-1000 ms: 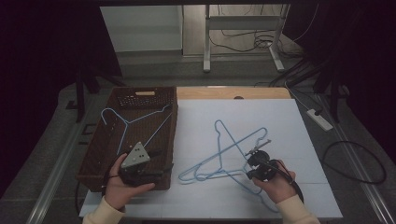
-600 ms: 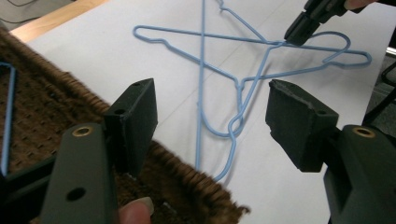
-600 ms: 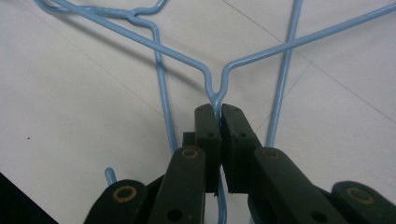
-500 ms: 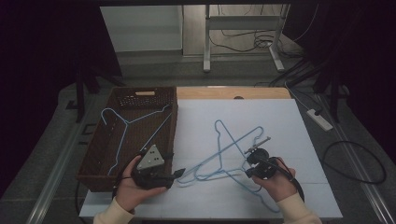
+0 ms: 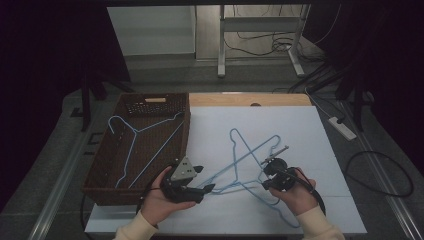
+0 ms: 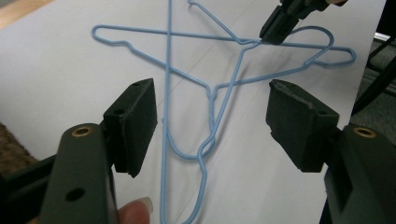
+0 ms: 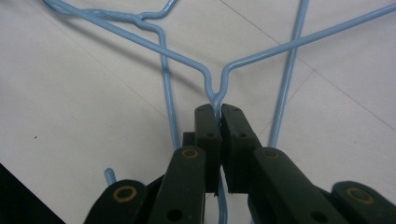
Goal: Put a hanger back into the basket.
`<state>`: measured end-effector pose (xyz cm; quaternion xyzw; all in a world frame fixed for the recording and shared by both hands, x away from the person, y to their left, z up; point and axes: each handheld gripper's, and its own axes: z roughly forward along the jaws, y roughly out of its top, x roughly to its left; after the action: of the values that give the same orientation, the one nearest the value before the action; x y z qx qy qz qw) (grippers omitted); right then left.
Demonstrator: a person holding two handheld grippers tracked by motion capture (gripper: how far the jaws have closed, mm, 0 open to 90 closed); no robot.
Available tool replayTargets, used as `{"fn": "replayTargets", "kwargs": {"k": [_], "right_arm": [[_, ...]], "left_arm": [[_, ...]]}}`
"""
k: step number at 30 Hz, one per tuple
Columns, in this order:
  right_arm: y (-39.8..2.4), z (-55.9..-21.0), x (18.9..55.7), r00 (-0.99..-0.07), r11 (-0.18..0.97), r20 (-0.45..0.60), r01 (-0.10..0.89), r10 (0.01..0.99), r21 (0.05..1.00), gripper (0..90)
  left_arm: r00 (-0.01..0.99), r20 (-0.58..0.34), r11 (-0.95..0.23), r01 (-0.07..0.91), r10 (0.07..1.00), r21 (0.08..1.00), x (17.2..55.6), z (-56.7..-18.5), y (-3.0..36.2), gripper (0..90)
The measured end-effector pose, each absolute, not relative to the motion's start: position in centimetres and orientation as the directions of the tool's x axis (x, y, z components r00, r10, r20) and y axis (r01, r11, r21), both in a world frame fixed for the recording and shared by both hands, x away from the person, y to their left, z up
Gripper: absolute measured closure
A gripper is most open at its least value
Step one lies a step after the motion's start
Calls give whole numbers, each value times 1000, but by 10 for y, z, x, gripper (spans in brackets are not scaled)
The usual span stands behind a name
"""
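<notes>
Two light blue wire hangers (image 5: 240, 160) lie crossed on the white sheet (image 5: 300, 125). My right gripper (image 5: 267, 165) is shut on the twisted neck of one blue hanger (image 7: 219, 77), whose shoulders spread away from the jaws. My left gripper (image 5: 206, 179) is held low at the basket's near right corner, pointing right at the hangers. Its jaws stand wide open, with the hook of the other hanger (image 6: 205, 149) lying on the sheet beyond the gap. The left gripper (image 6: 212, 98) touches nothing. The right gripper's tip (image 6: 275, 28) pinches the wire farther off.
A brown woven basket (image 5: 185, 135) stands at the left of the table with a third blue hanger (image 5: 132, 137) lying in it. Bare wooden tabletop (image 5: 225, 99) borders the sheet's far edge. A power strip (image 5: 342, 127) and cables lie on the floor to the right.
My left gripper has moved right, from over the basket's near corner to the sheet's edge by the hangers. The right gripper has stayed still, gripping the hanger.
</notes>
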<state>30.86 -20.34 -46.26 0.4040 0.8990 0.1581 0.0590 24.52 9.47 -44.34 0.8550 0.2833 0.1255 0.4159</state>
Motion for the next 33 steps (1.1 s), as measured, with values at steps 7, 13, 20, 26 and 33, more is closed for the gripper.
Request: {"fn": "replayTargets", "kwargs": {"k": [7, 13, 20, 26, 33], "right_arm": [[-203, -460, 308, -671, 628, 17, 702, 741, 335, 861], [-202, -459, 308, -673, 629, 15, 699, 739, 341, 861], [-201, -456, 307, -676, 632, 15, 696, 737, 341, 861], [-201, -455, 307, -682, 636, 14, 689, 731, 346, 860], [-201, -452, 306, -688, 641, 15, 684, 726, 348, 861]], "left_arm": [[827, -25, -525, 380, 561, 762, 249, -450, 75, 336], [839, -37, -549, 388, 543, 740, 254, -457, 62, 331], [857, -46, -586, 389, 513, 711, 259, -466, 41, 329], [855, -57, -590, 402, 516, 700, 263, -472, 30, 329], [851, -65, -612, 427, 522, 666, 274, -485, 19, 342]]}}
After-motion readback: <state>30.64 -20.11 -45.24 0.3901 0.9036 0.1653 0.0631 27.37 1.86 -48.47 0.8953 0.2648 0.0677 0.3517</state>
